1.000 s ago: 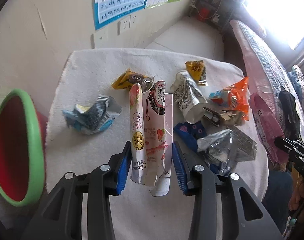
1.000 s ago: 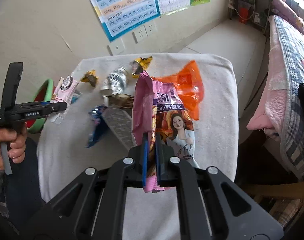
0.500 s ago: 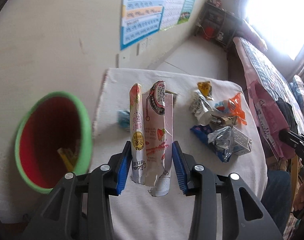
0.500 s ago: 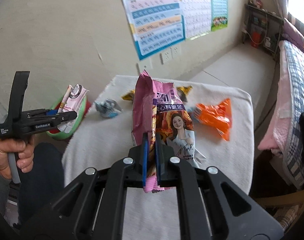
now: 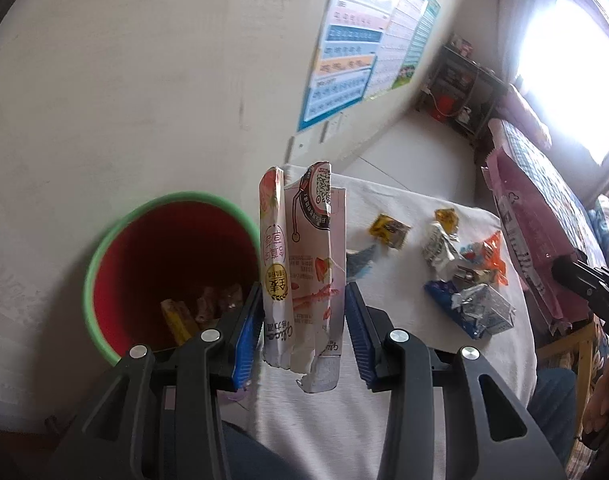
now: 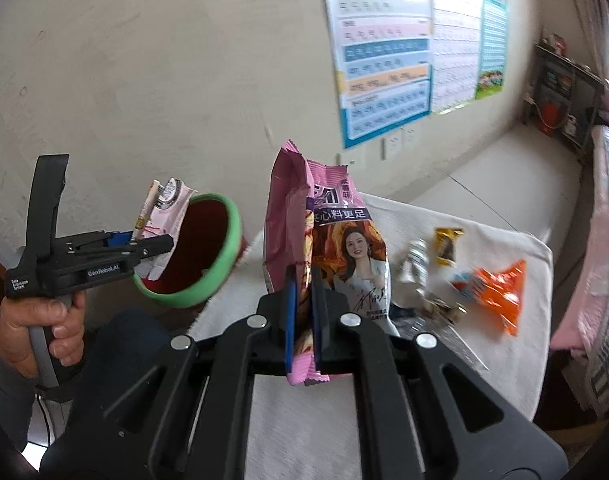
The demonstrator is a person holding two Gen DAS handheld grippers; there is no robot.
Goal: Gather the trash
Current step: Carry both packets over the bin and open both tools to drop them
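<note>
My left gripper (image 5: 302, 320) is shut on a flattened pink milk carton (image 5: 304, 264) and holds it in the air beside the rim of the red bin with a green rim (image 5: 116, 236). The bin holds some wrappers (image 5: 200, 308). In the right wrist view the left gripper (image 6: 144, 246) holds the carton (image 6: 164, 208) at the bin's (image 6: 224, 248) mouth. My right gripper (image 6: 302, 312) is shut on a pink snack bag (image 6: 332, 248), raised above the white-covered table (image 6: 384, 420).
On the table lie a yellow wrapper (image 5: 388, 230), a silver crumpled wrapper (image 5: 438, 246), an orange packet (image 5: 490, 256), a blue wrapper (image 5: 444, 296) and a silver carton (image 5: 484, 308). A wall with posters (image 6: 384, 52) stands behind. A bed (image 6: 608, 220) is on the right.
My left gripper has swung left with the milk carton, from over the table to the bin's rim. My right gripper has lifted and turned left with the snack bag.
</note>
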